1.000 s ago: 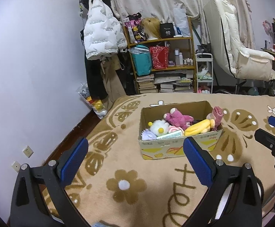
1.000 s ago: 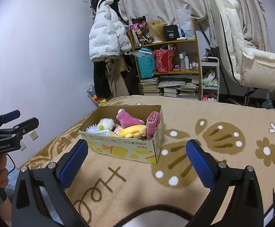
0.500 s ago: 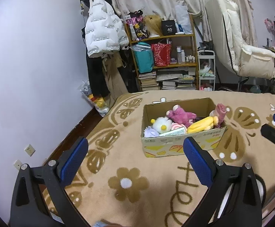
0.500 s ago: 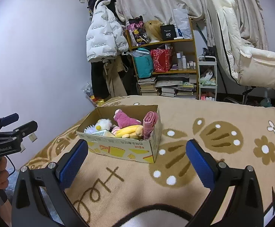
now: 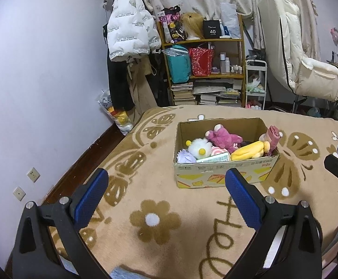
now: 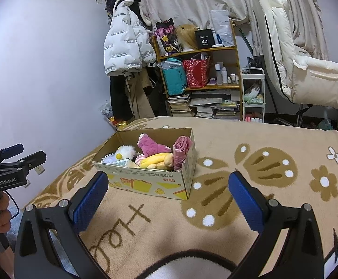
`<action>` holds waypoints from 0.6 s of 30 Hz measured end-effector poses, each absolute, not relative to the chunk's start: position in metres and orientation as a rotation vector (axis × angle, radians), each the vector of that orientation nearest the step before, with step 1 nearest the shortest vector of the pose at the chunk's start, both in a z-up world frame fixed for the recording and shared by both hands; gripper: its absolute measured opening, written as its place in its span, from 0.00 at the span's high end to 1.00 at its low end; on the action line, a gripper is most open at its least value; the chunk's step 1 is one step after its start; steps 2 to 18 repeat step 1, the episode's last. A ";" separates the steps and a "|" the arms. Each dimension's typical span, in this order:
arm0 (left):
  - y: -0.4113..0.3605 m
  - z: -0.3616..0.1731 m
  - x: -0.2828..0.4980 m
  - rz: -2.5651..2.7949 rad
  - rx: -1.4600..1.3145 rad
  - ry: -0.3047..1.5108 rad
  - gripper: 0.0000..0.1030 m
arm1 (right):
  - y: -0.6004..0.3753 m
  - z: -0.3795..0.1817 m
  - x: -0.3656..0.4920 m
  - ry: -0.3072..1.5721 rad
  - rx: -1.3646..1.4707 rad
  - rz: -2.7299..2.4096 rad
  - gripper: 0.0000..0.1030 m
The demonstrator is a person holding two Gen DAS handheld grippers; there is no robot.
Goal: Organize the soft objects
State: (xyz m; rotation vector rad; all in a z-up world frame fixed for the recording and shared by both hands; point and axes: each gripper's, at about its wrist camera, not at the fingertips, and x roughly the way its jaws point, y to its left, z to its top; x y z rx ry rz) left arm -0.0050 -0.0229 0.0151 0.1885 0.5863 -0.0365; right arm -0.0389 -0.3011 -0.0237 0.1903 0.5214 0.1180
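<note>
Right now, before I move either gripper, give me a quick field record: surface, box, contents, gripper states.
surface: tan flower-pattern blanket
container: open cardboard box standing on the blanket
contents: pink plush, yellow plush, white fluffy toy, pink rolled cloth at one end
left gripper: open, empty, short of the box
right gripper: open, empty, short of the box

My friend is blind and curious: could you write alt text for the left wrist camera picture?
An open cardboard box of plush toys sits on a tan flower-patterned blanket, seen between the wide-open blue-padded left gripper. Behind are a cluttered bookshelf and a hanging white puffer jacket.
</note>
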 end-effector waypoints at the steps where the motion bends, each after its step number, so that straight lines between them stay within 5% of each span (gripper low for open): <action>1: -0.023 0.015 -0.005 -0.035 0.189 0.586 0.03 | -0.301 -0.024 -0.039 0.522 0.191 0.120 0.00; 18: -0.023 0.015 -0.005 -0.035 0.189 0.586 0.03 | -0.301 -0.024 -0.039 0.522 0.191 0.120 0.00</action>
